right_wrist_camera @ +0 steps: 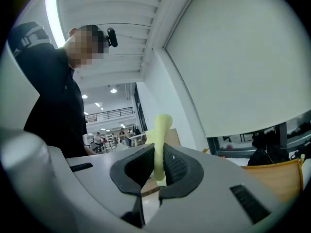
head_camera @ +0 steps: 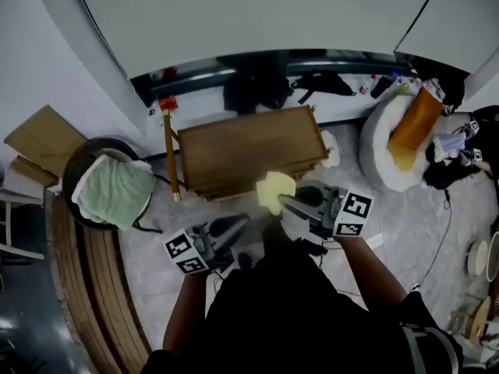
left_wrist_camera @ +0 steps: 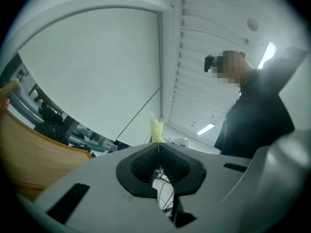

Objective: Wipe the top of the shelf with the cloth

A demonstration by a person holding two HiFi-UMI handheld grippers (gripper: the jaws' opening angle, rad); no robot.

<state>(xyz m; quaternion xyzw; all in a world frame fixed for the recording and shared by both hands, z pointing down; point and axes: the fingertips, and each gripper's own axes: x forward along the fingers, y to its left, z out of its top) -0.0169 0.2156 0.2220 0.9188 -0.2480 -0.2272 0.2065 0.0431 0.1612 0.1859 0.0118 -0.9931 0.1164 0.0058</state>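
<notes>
Brown wooden shelf top [head_camera: 249, 150] has a pale yellow cloth [head_camera: 274, 191] at its near edge, pinched by the right gripper [head_camera: 283, 200]; the left gripper [head_camera: 245, 220] jaws are pressed together.

Pale marbled floor [head_camera: 409, 213] below a white wall [head_camera: 257, 14] (cardboard [head_camera: 43, 135] at left, strip light [right_wrist_camera: 50, 13] overhead)

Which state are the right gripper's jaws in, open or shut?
Shut: the right gripper pinches the yellow cloth, which sticks up between its jaws.

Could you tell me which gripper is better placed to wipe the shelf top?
Right, probably: the right gripper grips the yellow cloth at the shelf front; the left gripper is shut.
</notes>
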